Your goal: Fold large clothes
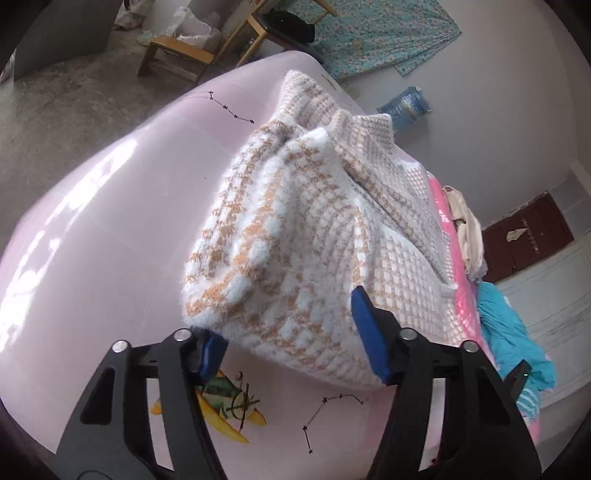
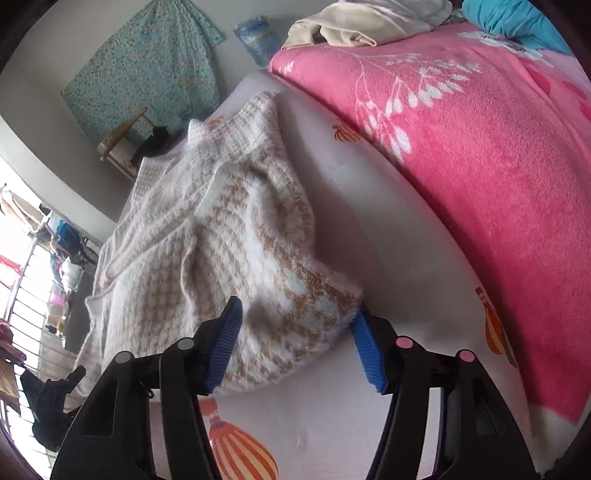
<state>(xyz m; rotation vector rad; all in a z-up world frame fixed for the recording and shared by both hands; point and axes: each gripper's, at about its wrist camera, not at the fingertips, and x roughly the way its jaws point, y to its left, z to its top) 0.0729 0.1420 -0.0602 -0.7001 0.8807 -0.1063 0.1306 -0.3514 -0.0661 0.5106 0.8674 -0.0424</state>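
Observation:
A fuzzy white and tan houndstooth sweater [image 1: 295, 221] [image 2: 207, 229] lies folded over itself in a bulky heap on the pale pink printed sheet [image 1: 110, 221] [image 2: 369, 236]. My left gripper [image 1: 291, 343] stands over the sweater's near folded edge, one blue pad on each side of the thick fold, and the fabric shows no squeeze. My right gripper [image 2: 297, 347] straddles another near corner of the sweater in the same way, jaws apart, with the knit lying loose between the pads. The sweater's ribbed band [image 2: 255, 118] points away from me.
A bright pink blanket [image 2: 480, 166] [image 1: 456, 273] covers the bed beside the sweater. Cream clothes [image 2: 351, 26] [image 1: 469, 229] and a teal cloth [image 1: 513, 332] [image 2: 517, 18] lie on it. Beyond the bed's rounded edge are the concrete floor [image 1: 74, 103] and a wooden chair [image 1: 192, 51].

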